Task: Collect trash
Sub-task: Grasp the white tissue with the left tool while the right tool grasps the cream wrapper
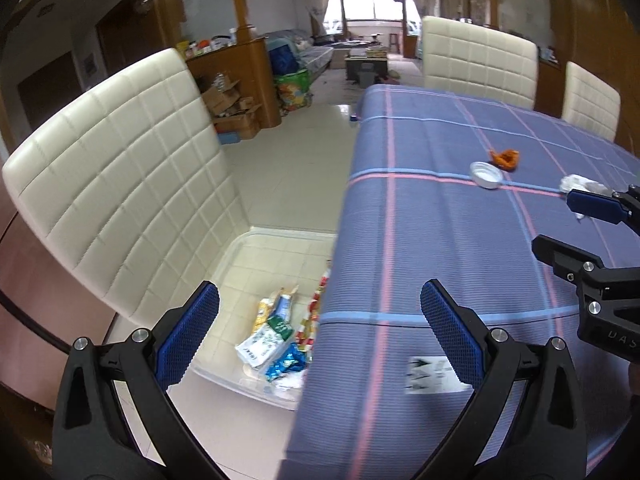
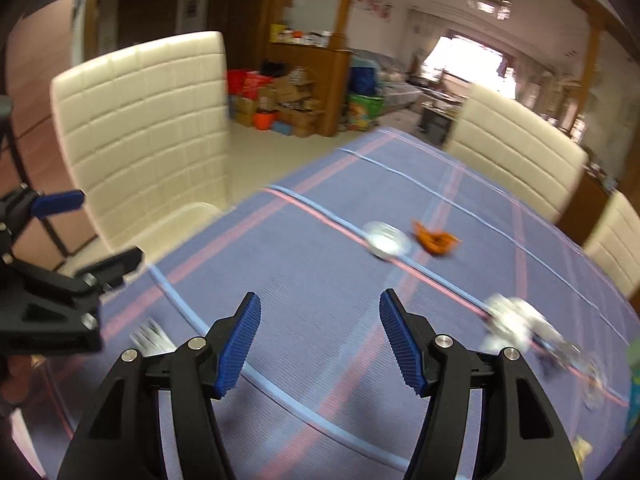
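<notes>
The trash still on the tabletop (image 1: 440, 240) is small and light. The landmark here is the white jar lid (image 1: 486, 174), which lies flat on a pink stripe of the blue checked cloth. Just behind the lid lies one orange peel scrap (image 1: 505, 157), soft and crumpled; I judge it is best pinched across its raised middle. The lid is stiff, low and probably slippery, so a grip across its rim looks safer. To the right of the lid lies one crumpled white tissue (image 1: 580, 184), very soft, easy to take anywhere. Nearer to the camera than the lid lies one flat printed paper (image 1: 436, 374), thin and hard to lift unless by an edge.

To the left of the lid, beyond the tabletop edge, one clear plastic bin (image 1: 256, 240) stands on a white chair (image 1: 120, 184) and holds several wrappers (image 1: 276, 340); their number I cannot tell. I count three chairs.

The left tool (image 1: 320, 344) is wide open and empty. The right tool (image 2: 320, 344) is also open, with nothing between its fingers.
</notes>
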